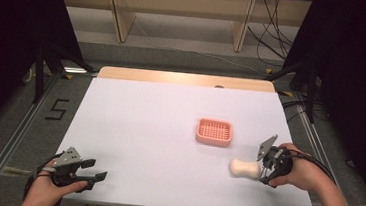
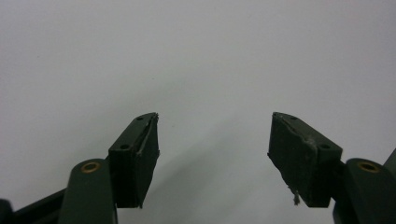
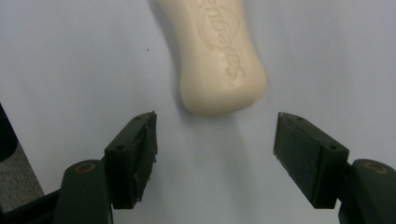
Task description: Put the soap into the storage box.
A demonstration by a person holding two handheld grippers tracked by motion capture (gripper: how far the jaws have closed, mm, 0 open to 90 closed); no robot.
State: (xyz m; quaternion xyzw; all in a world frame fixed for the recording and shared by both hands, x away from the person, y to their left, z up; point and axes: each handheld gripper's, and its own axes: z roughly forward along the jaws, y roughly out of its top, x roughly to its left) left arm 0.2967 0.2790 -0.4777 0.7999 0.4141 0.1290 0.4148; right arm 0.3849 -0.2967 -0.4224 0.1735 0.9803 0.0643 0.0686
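White table (image 1: 168,132): soap (image 1: 244,169) (cream) before parted right claw (image 3: 215,140).

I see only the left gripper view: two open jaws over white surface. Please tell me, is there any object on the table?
Observer: Yes. A cream soap bar lies near the table's right front, just ahead of the right gripper.
Operator: Does the right gripper hold it?
Observer: No. In the right gripper view the jaws stand open, and the soap's near end lies just beyond them, not between them.
Operator: Anything else?
Observer: A pink slotted soap dish sits apart from the soap, farther back, right of centre.
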